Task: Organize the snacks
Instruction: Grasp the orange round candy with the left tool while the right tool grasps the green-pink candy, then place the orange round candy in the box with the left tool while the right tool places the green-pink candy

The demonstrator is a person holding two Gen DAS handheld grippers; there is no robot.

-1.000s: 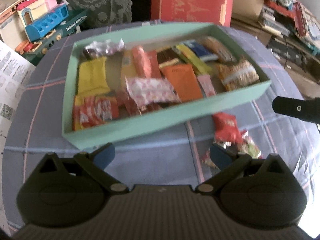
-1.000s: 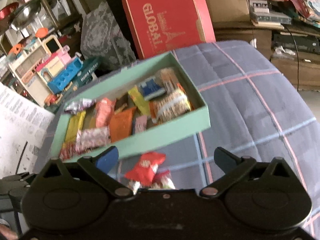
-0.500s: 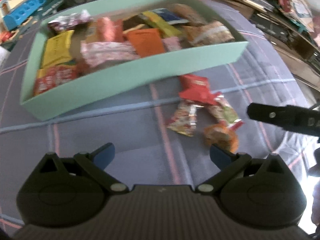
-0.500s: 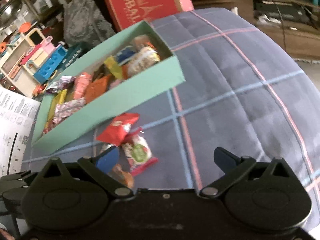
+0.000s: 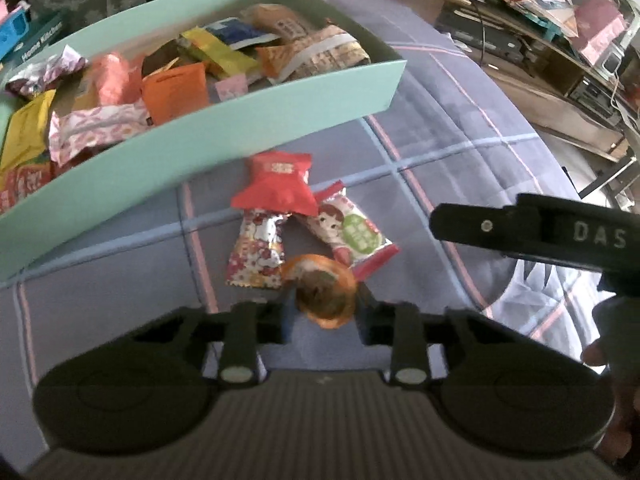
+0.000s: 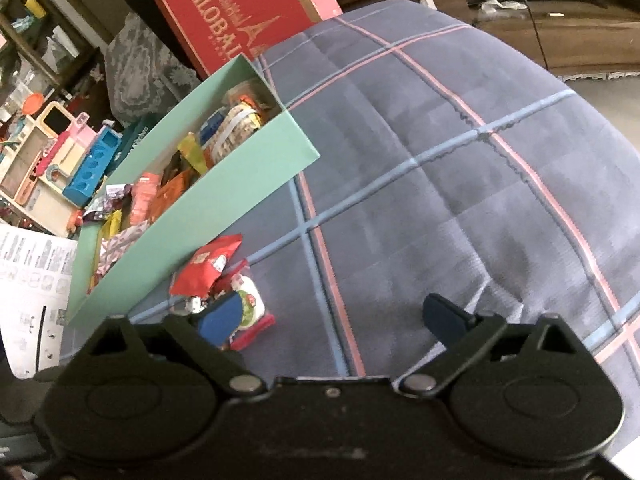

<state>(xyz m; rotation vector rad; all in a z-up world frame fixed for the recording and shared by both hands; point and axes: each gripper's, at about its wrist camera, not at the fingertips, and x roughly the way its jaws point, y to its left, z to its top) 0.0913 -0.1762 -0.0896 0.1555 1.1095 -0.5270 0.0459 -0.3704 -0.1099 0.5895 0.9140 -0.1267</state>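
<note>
Left gripper (image 5: 323, 314) pitched steeply down at the plaid cloth (image 5: 460, 128). Its jaws have just been closing and now stand narrow, pads pressed to either side of a round orange-wrapped snack (image 5: 325, 292), nearest piece of a small loose cluster.

Just beyond it, touching or overlapping: a floral-print packet (image 5: 258, 254) to the left, a white-and-green packet (image 5: 352, 232) with a cartoon figure to the right, and a red packet (image 5: 280, 184) lying partly over both at the far end.

Right gripper (image 6: 340, 318) also angled downward, rolled somewhat, over the same cloth to the right of the cluster. Jaws wide apart, having just eased inward slightly; nothing between them but cloth. Its left finger sits in front of the white-and-green packet in the wrist view; contact cannot be judged. From the left wrist view the right gripper shows as a dark bar at the right edge, with part of the person's hand (image 5: 616, 360) below it.

Farther back: mint-green box (image 5: 224, 120), open-topped, crowded with assorted wrapped snacks, its near wall just behind the red packet. Behind the box, a red carton (image 6: 240, 12) standing off the cloth.
</note>
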